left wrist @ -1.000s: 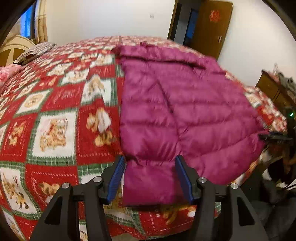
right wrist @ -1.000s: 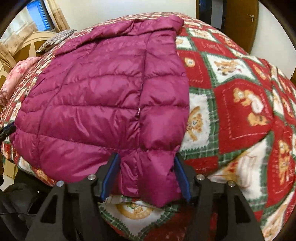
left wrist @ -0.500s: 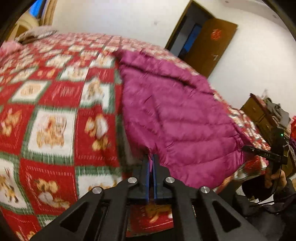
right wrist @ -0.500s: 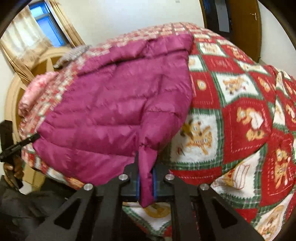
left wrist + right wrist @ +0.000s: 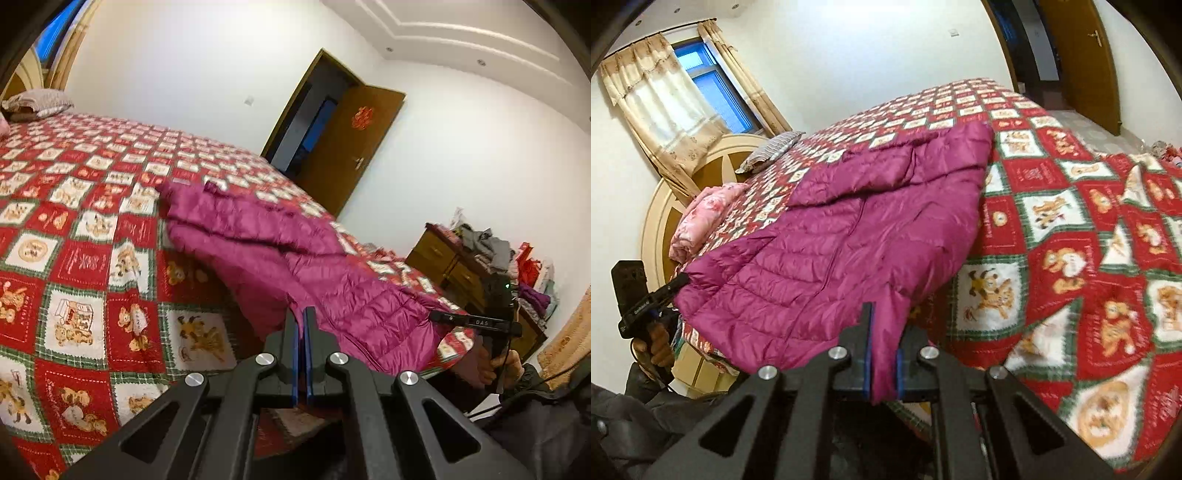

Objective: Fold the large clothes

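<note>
One bed (image 5: 1071,229) under red teddy-bear quilt; magenta down jacket (image 5: 849,236) across its near edge, hem corners lifted; right gripper (image 5: 882,354) clamped on one hem corner, left gripper (image 5: 302,332) pinched tight on the other

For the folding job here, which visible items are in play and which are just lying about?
In play:
- magenta puffer jacket
- left tongs, shut on its hem
- right tongs, shut on its hem
- quilted bedspread under it

Lying about:
- grey pillow
- pink bedding
- cluttered dresser
</note>
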The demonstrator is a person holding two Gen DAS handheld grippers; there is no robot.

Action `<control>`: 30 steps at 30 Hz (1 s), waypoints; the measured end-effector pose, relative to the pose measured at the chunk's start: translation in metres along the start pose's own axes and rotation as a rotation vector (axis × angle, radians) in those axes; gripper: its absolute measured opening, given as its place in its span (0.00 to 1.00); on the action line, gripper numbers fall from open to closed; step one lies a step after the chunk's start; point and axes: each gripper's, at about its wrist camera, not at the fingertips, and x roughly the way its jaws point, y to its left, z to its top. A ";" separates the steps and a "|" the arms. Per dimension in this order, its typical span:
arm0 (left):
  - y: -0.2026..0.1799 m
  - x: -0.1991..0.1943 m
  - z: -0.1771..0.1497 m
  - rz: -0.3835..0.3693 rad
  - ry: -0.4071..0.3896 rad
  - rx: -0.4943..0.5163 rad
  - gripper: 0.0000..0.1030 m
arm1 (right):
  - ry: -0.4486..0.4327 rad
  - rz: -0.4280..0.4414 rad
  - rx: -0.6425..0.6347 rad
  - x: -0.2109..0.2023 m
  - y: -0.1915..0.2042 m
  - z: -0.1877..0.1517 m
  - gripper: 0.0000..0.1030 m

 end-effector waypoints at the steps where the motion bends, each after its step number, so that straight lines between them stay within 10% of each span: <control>1: -0.005 -0.006 0.002 -0.012 -0.013 0.003 0.01 | -0.004 -0.003 0.001 -0.006 -0.001 0.001 0.11; 14: -0.036 -0.024 0.087 -0.011 -0.084 0.067 0.01 | -0.175 0.035 0.024 -0.067 0.002 0.073 0.11; 30: 0.124 0.213 0.185 0.439 0.119 -0.158 0.01 | -0.099 -0.233 0.061 0.166 -0.070 0.244 0.10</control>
